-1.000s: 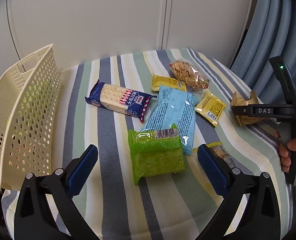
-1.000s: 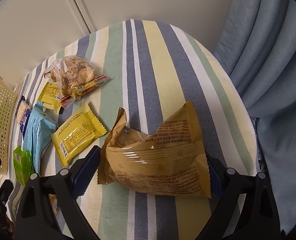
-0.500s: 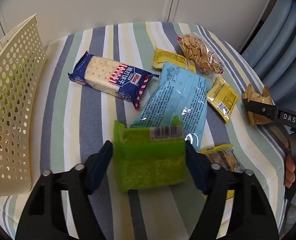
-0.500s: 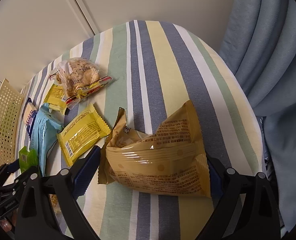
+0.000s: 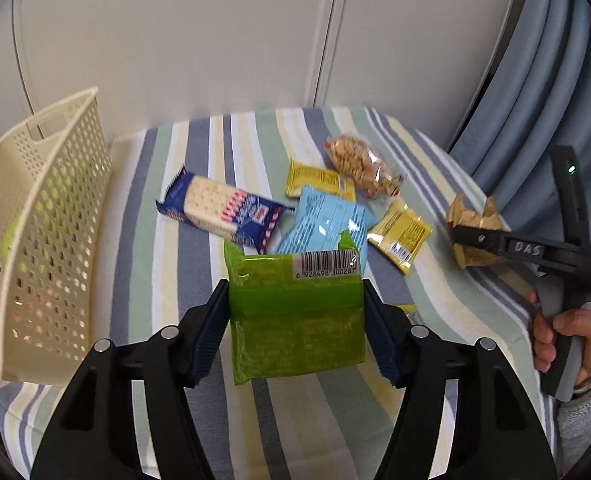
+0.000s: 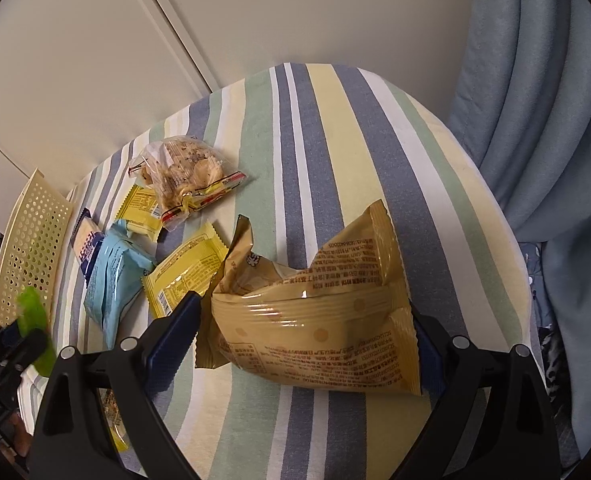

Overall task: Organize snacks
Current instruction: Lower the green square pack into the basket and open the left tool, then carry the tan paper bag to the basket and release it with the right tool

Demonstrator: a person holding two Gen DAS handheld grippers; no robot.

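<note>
Left gripper [image 5: 295, 316] jaws pinch green snack pack [image 5: 295, 312] by its side edges, lifted right of the basket [image 5: 39, 240]; light, crinkly, likely slippery, so grip mid-body.

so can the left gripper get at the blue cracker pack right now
Probably not as things stand. The left gripper is shut on the green packet, so its jaws are full. The cracker pack lies uncovered on the striped cloth just ahead, so the path looks free once the packet is dropped.
</note>
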